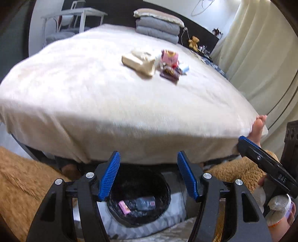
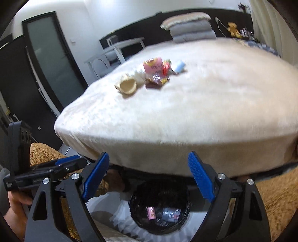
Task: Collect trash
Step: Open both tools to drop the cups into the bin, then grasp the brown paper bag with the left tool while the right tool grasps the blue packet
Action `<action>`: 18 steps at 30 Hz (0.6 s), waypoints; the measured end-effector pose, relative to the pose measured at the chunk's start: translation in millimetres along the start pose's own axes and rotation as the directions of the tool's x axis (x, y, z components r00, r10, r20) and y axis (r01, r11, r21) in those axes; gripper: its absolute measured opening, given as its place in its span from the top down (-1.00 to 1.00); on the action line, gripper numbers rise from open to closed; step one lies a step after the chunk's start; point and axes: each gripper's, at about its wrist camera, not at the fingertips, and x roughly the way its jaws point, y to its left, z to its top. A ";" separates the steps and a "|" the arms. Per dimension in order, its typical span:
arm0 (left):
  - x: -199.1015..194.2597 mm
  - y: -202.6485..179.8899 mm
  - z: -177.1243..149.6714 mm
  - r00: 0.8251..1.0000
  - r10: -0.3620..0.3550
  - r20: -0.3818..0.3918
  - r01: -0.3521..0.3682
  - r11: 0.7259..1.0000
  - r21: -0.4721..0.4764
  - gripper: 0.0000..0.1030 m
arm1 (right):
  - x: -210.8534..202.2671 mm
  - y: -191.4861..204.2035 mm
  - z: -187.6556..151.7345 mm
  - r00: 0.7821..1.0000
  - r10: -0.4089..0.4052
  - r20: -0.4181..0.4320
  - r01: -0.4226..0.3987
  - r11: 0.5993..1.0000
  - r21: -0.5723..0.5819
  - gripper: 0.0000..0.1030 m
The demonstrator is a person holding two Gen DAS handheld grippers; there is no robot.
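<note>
A pile of trash lies on the white bed: a pink box (image 1: 169,56) (image 2: 153,67), dark wrappers (image 1: 170,73) (image 2: 155,82), a small blue-white pack (image 1: 184,68) (image 2: 178,66) and a beige paper bag (image 1: 139,63) (image 2: 127,85). A black-lined bin (image 1: 138,195) (image 2: 160,204) stands on the floor below the bed's foot, holding a bottle (image 1: 143,203) and a pink pack (image 1: 123,207) (image 2: 151,212). My left gripper (image 1: 148,174) is open and empty above the bin. My right gripper (image 2: 149,176) is open and empty above the bin too.
Folded grey blankets with a pillow (image 1: 158,26) sit at the bed's head. A white desk (image 1: 74,16) and a dark door (image 2: 50,55) are at the left. Curtains (image 1: 260,46) hang at the right. A brown fluffy rug (image 1: 22,182) and a bare foot (image 1: 258,126) are near the bed.
</note>
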 end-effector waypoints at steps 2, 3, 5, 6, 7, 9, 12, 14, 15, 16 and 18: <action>-1.0 3.4 11.3 1.000 -0.015 0.017 0.015 1.000 -0.011 -0.20 | -1.1 0.7 9.4 1.000 -0.005 0.025 0.006 1.000 -0.029 -0.67; -1.0 5.3 17.4 1.000 -0.016 0.025 0.016 1.000 -0.012 -0.20 | -1.2 -1.1 15.5 0.999 -0.006 0.038 0.007 0.999 -0.039 -0.67; -0.2 6.9 29.7 0.999 -0.013 0.043 0.014 1.000 -0.004 -0.20 | -1.6 -3.8 23.6 0.999 -0.014 0.051 0.016 0.999 -0.047 -0.67; -0.2 7.8 35.2 0.998 -0.011 0.054 0.011 1.000 0.002 -0.20 | -1.4 -7.2 29.0 0.998 -0.018 0.056 0.020 0.999 -0.046 -0.66; 0.5 8.1 42.1 0.998 -0.009 0.065 0.008 1.000 0.009 -0.20 | -0.5 -9.9 35.2 0.998 -0.017 0.059 0.020 0.999 -0.042 -0.67; 1.7 9.2 53.6 0.997 -0.012 0.079 0.010 1.000 0.026 -0.20 | 2.8 -14.0 46.3 0.998 -0.021 0.064 0.024 0.999 -0.039 -0.67; 5.6 8.9 71.0 0.995 -0.006 0.095 0.001 0.998 0.057 -0.20 | 9.9 -20.3 62.6 0.997 -0.033 0.068 0.036 0.998 -0.046 -0.66; 10.9 6.5 83.4 0.995 -0.003 0.098 -0.005 0.997 0.083 -0.20 | 15.0 -26.8 71.1 0.997 -0.041 0.066 0.044 0.998 -0.047 -0.67; 13.9 5.1 88.6 0.995 0.003 0.100 -0.013 0.995 0.099 -0.20 | 17.7 -31.5 76.4 0.997 -0.042 0.064 0.045 0.998 -0.039 -0.67; 17.1 3.7 93.8 0.995 0.004 0.101 -0.016 0.993 0.116 -0.20 | 19.1 -35.0 78.9 0.997 -0.042 0.062 0.044 0.998 -0.034 -0.67; 23.8 1.2 103.3 0.995 -0.001 0.099 -0.014 0.989 0.147 -0.23 | 25.8 -44.7 89.1 0.998 -0.037 0.054 0.038 0.999 -0.009 -0.67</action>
